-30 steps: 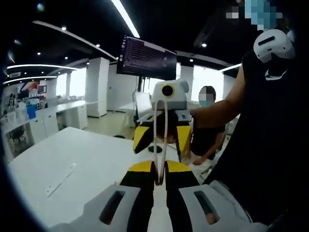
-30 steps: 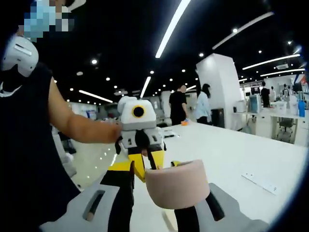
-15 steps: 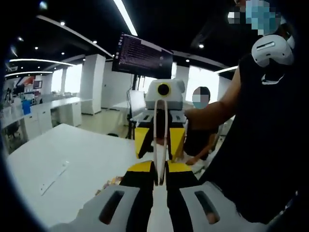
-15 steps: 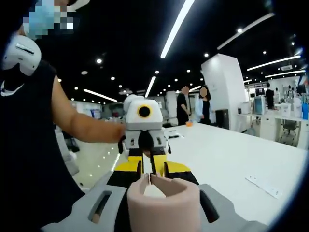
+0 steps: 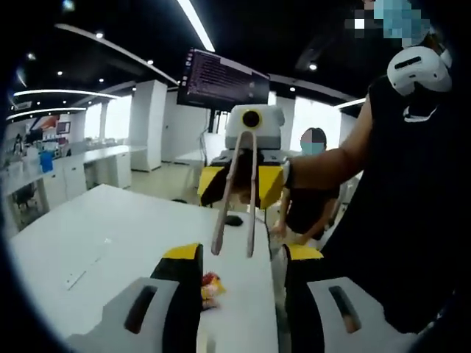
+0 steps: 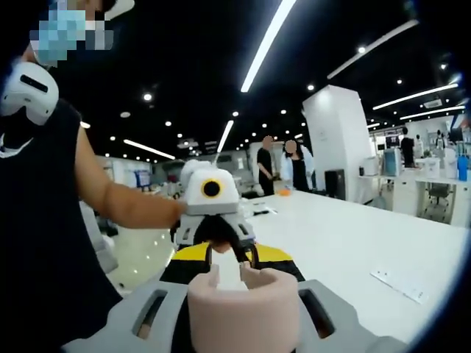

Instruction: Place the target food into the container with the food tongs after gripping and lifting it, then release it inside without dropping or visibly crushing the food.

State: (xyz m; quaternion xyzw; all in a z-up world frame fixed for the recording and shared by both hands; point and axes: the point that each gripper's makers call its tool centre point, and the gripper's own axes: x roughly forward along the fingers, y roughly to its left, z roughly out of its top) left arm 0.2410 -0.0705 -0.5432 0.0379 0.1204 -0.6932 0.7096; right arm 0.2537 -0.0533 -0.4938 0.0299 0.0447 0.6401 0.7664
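Fingers (image 6: 158,320) of the right gripper (image 6: 243,323) clamp the tongs (image 5: 235,193); left gripper (image 5: 239,294) spread.

The left gripper (image 5: 239,283) is standing with jaws spread wide; at 12 o'clock the right gripper (image 5: 241,184) is holding tongs (image 5: 235,202), food (image 5: 211,288) lying on the white table (image 5: 110,243).

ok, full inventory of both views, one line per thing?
food tongs: 1, pinkish-beige, held in the air above the table, arms spread
food piece: 1, red and yellow, on the table between the left jaws
table: 1, white, below both grippers
strip: 1, white, flat on the table
monitor: 1, dark, behind
bystanders: several, far end
left gripper: black and yellow, jaws wide apart
right gripper: clamped on the tongs
person's arm: bare, black top
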